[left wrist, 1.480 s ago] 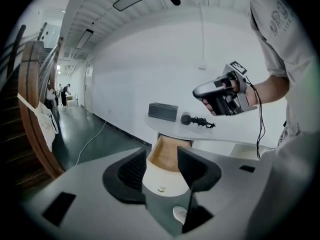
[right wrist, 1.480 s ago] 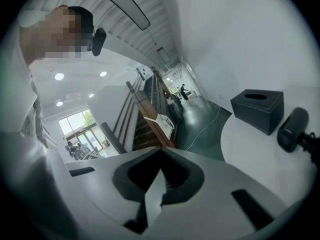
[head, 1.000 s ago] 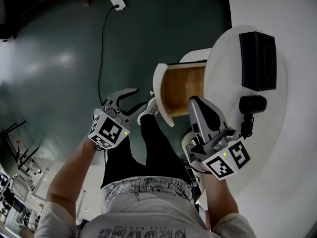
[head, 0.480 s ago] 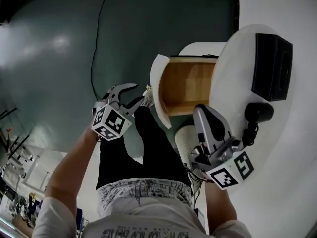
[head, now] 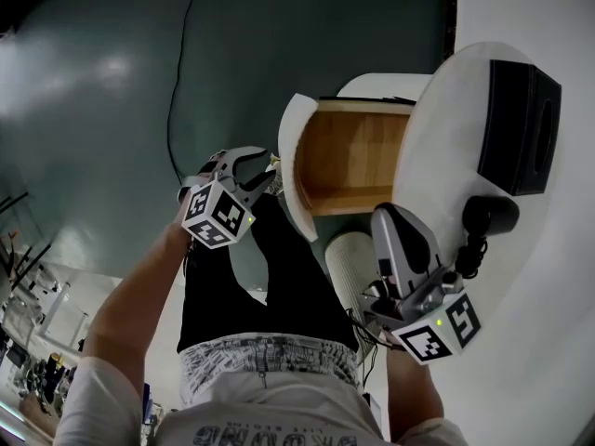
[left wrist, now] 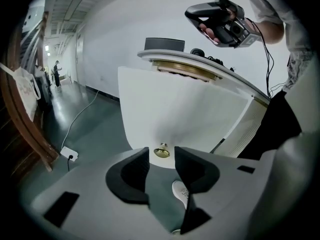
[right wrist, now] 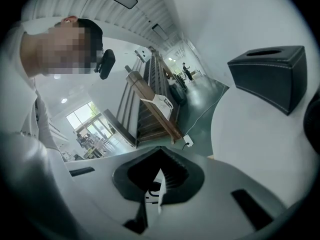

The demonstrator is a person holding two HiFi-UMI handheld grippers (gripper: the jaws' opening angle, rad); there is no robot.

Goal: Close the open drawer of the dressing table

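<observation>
Drawer: the drawer (head: 351, 161) is standing open, jutting toward 9 o'clock from under the round white worktop (head: 437, 156). It has a smooth curved white front, honey wood inside and a small round brass knob (left wrist: 161, 151).
Box: a black, leather-like box (head: 521, 124) is sitting at the worktop's 2 o'clock.
Left gripper: the left gripper (head: 262, 170) is holding its jaws wide, though they have just been closing. The knob is showing in the gap, untouched.
Right gripper: the right gripper (head: 398, 216) is holding its jaws together, empty.
Change: the left gripper is sitting nearer the drawer front than a second ago.
</observation>
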